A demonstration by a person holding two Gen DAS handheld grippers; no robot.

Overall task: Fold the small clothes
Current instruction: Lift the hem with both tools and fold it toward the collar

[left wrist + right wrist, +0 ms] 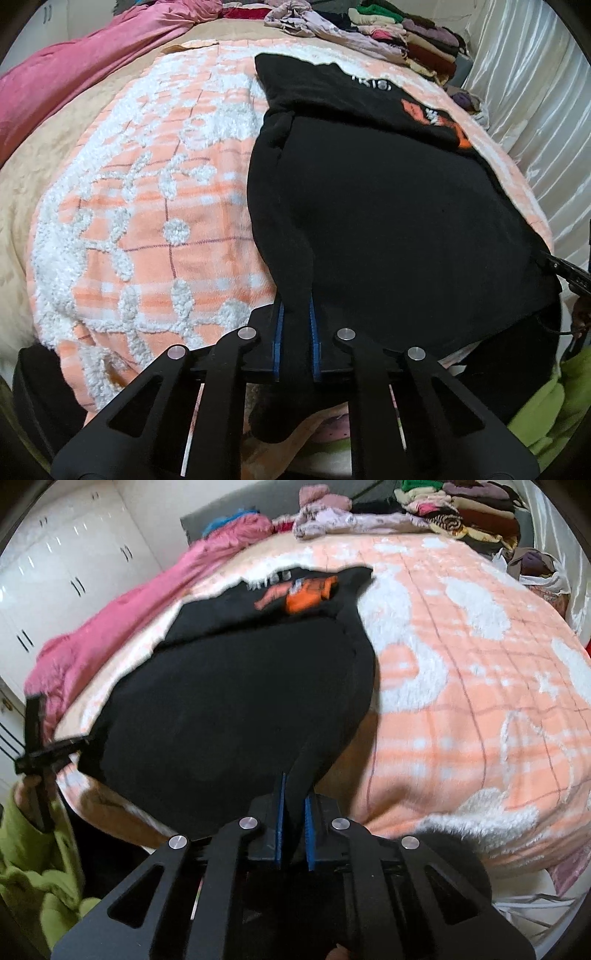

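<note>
- The left gripper (pixel 295 325) has its jaws closed on a near corner of the black garment (pixel 388 221); a band of black cloth runs between the blue pads (pixel 277 332) and hangs out behind them.
- The right gripper (pixel 293 812) has its jaws closed on the opposite near corner of the same black garment (pixel 229 709); cloth is pinched between its blue pads (pixel 309 830).
- Ahead of both sets of jaws, the garment lies spread on the orange-and-white blanket (pixel 147 221) that covers the bed.
- The far end of the garment, well beyond the jaws, is folded over and shows an orange print (pixel 306 592) and white lettering (pixel 371 84).
- Left of the left jaws, the blanket is bare; a pink quilt (pixel 74 66) lies along the far left edge of the bed.
- Far ahead of the jaws, stacked folded clothes (pixel 461 513) sit at the head of the bed.
- A green sleeve (pixel 33 867) is visible behind the left gripper in the right wrist view.
</note>
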